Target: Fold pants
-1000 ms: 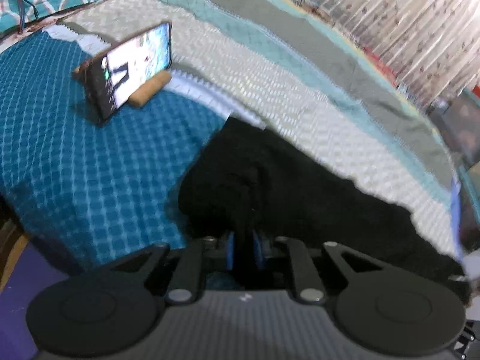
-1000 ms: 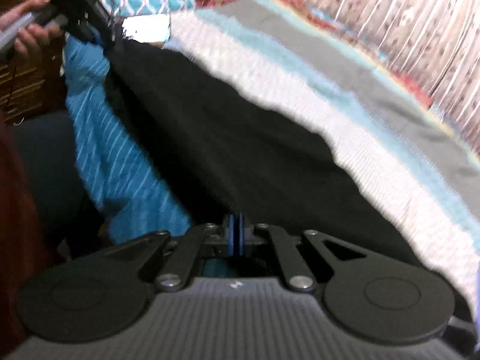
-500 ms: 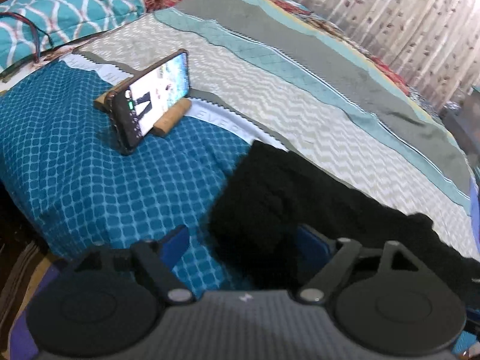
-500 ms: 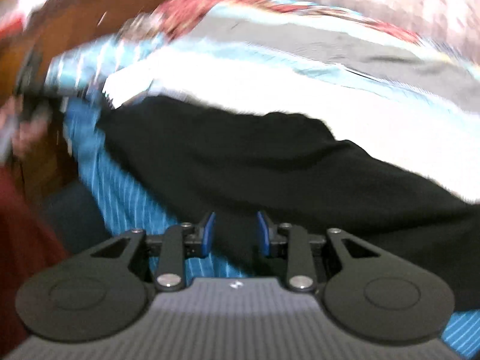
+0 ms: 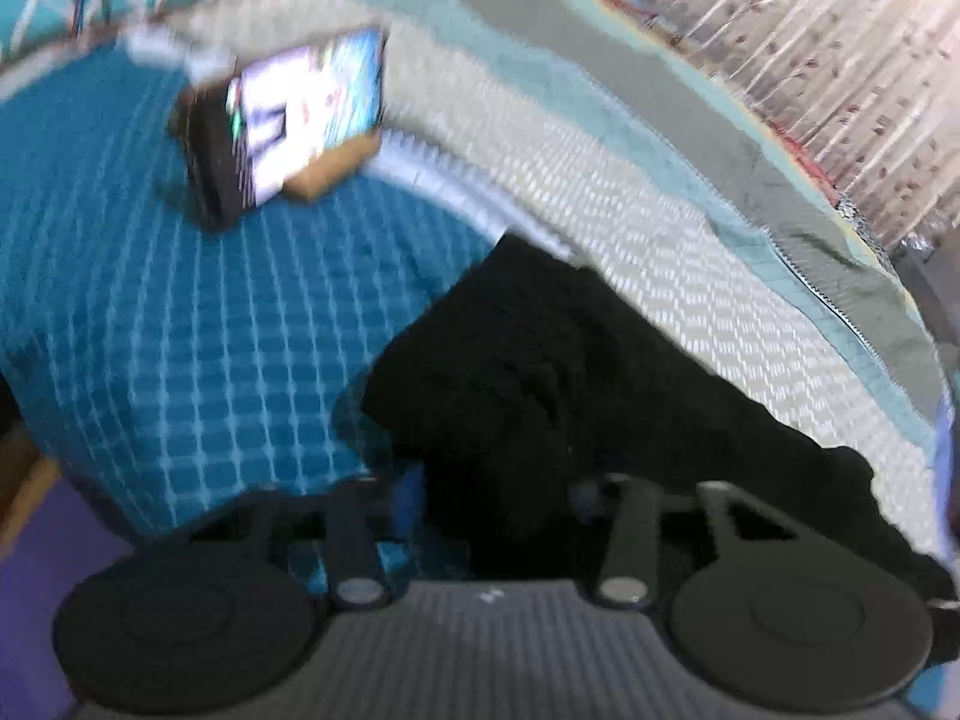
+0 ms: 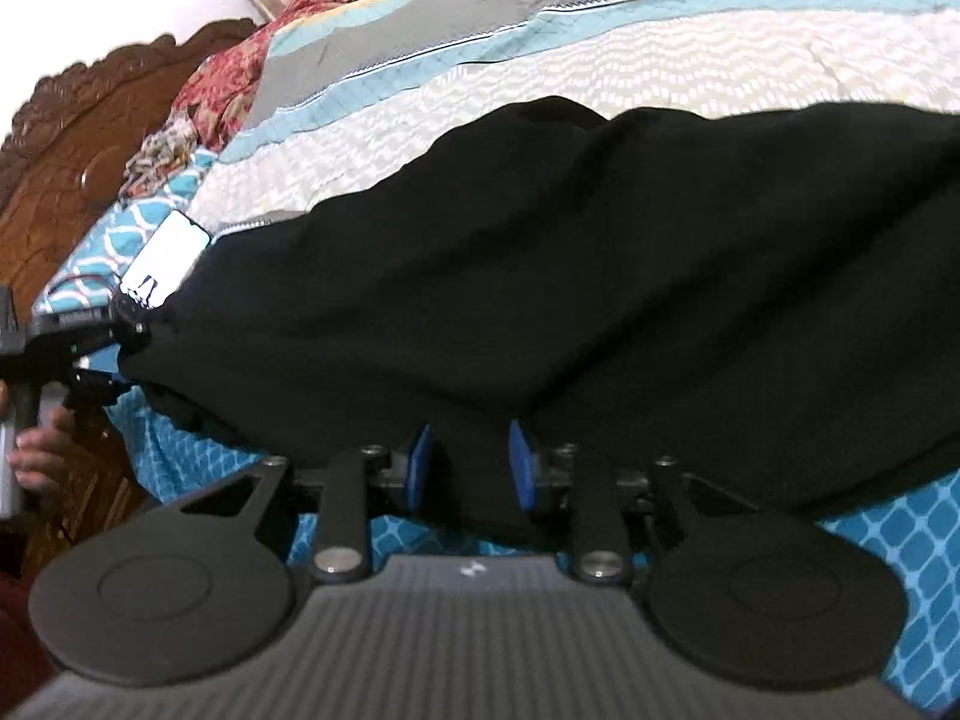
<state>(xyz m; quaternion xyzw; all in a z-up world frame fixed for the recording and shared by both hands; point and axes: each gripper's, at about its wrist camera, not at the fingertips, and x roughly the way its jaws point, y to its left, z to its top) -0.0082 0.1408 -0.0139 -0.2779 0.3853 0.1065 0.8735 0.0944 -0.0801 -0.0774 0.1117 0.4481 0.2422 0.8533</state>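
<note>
Both grippers sit low at the near edge of the black fabric pants (image 6: 570, 276), which lie spread across the teal diamond-patterned bedspread (image 5: 180, 360) and reach up onto the cream zigzag band of the striped quilt (image 6: 660, 66).

On the right gripper (image 6: 469, 468), the blue-padded fingers (image 6: 521, 468) stand a little apart and are closing, with a fold of the black cloth's near hem sitting in the gap between them. The cloth fills most of that gap, though I cannot tell whether the pads press on it yet.

Over on the left gripper (image 5: 492, 510), the view is smeared by motion. Its jaws are closing too, and the dark end of the pants (image 5: 570, 390) bunches right down between them; only one blue finger (image 5: 411, 498) shows clearly, at the cloth's left edge, so whether it grips is unclear.

From the right wrist view, the left gripper (image 6: 114, 360) reaches the far left corner of the pants, held by a person's hand (image 6: 36, 450).

A lit smartphone propped on a wooden stand (image 5: 300, 120) sits well beyond the pants on the teal spread.
</note>
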